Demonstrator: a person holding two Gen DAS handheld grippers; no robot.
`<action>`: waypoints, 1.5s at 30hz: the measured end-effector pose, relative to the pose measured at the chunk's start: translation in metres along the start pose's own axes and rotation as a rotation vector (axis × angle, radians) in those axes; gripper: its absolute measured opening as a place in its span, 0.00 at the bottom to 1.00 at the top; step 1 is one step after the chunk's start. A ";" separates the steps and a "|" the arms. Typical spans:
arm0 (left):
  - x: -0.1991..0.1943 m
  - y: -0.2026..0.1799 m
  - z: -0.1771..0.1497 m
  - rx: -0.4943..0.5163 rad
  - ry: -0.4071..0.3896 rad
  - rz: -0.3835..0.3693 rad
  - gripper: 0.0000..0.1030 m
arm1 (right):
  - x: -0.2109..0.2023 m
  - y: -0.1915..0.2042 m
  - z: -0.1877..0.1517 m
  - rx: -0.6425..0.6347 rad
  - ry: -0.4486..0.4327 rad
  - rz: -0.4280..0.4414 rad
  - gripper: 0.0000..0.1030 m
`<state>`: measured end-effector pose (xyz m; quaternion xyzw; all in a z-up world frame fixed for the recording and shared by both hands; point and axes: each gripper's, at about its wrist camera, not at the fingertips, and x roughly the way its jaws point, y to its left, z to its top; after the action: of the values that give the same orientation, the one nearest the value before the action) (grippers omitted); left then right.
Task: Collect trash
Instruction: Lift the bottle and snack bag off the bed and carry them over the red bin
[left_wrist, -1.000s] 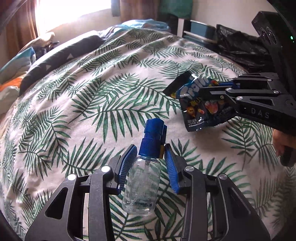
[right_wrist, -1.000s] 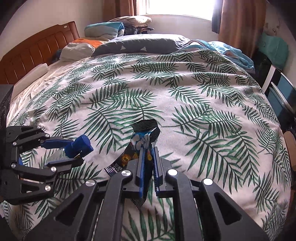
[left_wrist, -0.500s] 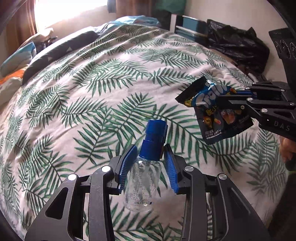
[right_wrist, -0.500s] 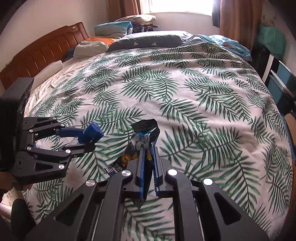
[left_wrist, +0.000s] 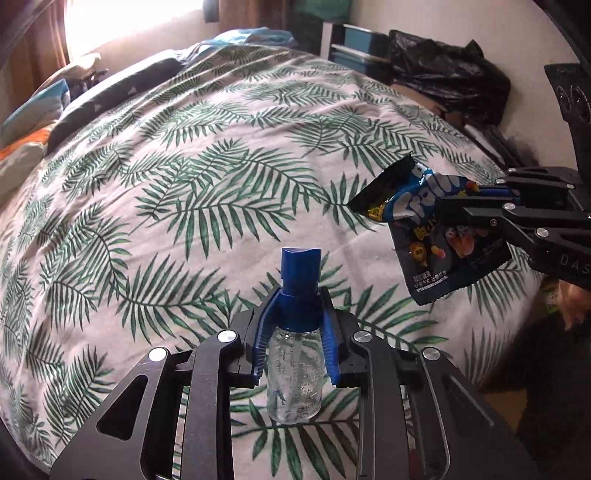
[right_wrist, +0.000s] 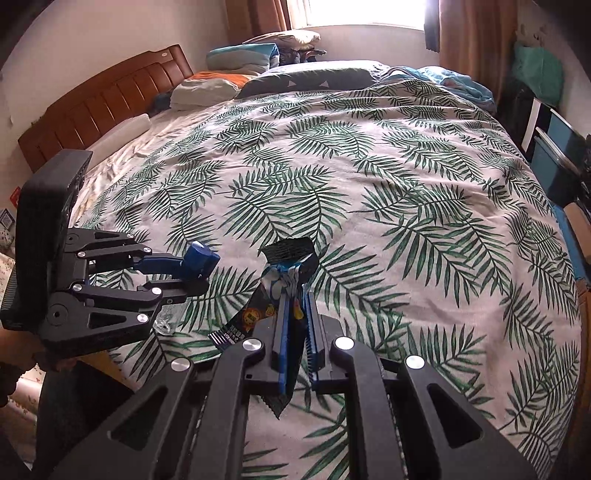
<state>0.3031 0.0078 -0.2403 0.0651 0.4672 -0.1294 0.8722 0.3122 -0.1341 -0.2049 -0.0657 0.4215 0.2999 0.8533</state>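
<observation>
A wide bed (right_wrist: 369, 177) fills both views, covered by a pale quilt (left_wrist: 192, 192) printed with green palm leaves. A brown wooden headboard (right_wrist: 103, 103) stands at its far left in the right wrist view, with pillows (right_wrist: 207, 86) and a dark cushion (right_wrist: 306, 79) piled near the bright window. Beyond the far edge of the bed, in the left wrist view, a black rubbish bag (left_wrist: 447, 74) sits against the wall, next to a blue bin (left_wrist: 356, 46).

Both tongs are held above the quilt, near its close edge. The left tongs (left_wrist: 297, 332) are closed on a small clear bottle (left_wrist: 294, 376), their blue pads pressing its shoulder just under the blue cap (left_wrist: 300, 269); the bottle points forward along the fingers, cap away from the camera. In the right wrist view the same tongs (right_wrist: 192, 273) show at the left, cap poking out past the fingertips.

The right tongs (right_wrist: 297, 328) are nearly closed, pinching a dark blue snack wrapper (right_wrist: 284, 273) edge-on between the pads. From the left wrist view the wrapper (left_wrist: 432, 229) hangs off the quilt, crumpled at its top, held by the right tongs (left_wrist: 476, 199) entering from the right.
</observation>
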 end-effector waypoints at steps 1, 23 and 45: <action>-0.003 -0.003 -0.004 -0.002 -0.003 -0.004 0.24 | -0.003 0.002 -0.004 0.002 -0.002 0.001 0.08; -0.079 -0.074 -0.102 0.010 0.021 -0.092 0.24 | -0.076 0.052 -0.105 -0.037 0.047 0.061 0.08; 0.026 -0.124 -0.252 -0.007 0.432 -0.100 0.24 | 0.013 0.096 -0.272 -0.083 0.405 0.090 0.08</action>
<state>0.0804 -0.0563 -0.4011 0.0650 0.6463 -0.1536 0.7446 0.0784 -0.1499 -0.3741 -0.1410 0.5743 0.3356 0.7333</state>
